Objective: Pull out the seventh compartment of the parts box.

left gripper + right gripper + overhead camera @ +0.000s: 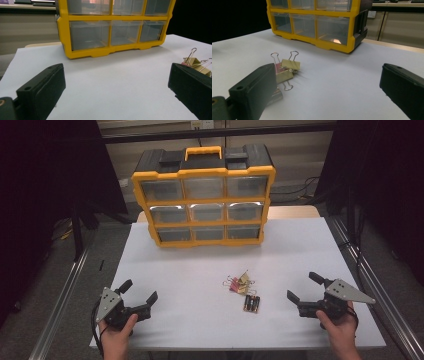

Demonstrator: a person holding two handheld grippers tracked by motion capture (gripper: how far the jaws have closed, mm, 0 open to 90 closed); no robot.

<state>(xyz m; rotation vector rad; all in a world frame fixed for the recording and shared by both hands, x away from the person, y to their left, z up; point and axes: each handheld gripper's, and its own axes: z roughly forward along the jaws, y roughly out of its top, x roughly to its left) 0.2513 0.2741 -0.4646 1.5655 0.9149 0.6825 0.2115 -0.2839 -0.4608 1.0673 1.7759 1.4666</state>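
Nothing looks started: the left gripper (141, 292) and right gripper (301, 286) both rest wide open and empty near the table's (190, 270) front edge, the binder clips (240, 282) and batteries (251, 303) lying untouched between them, before the 9-drawer organizer (204, 200).

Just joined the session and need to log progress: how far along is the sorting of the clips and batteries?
Nothing looks done: the binder clips and batteries lie loose on the white table, and the yellow drawer organizer's drawers are shut. Nothing is in hand: left tongs and right tongs are open, empty. All picking and stowing remains.
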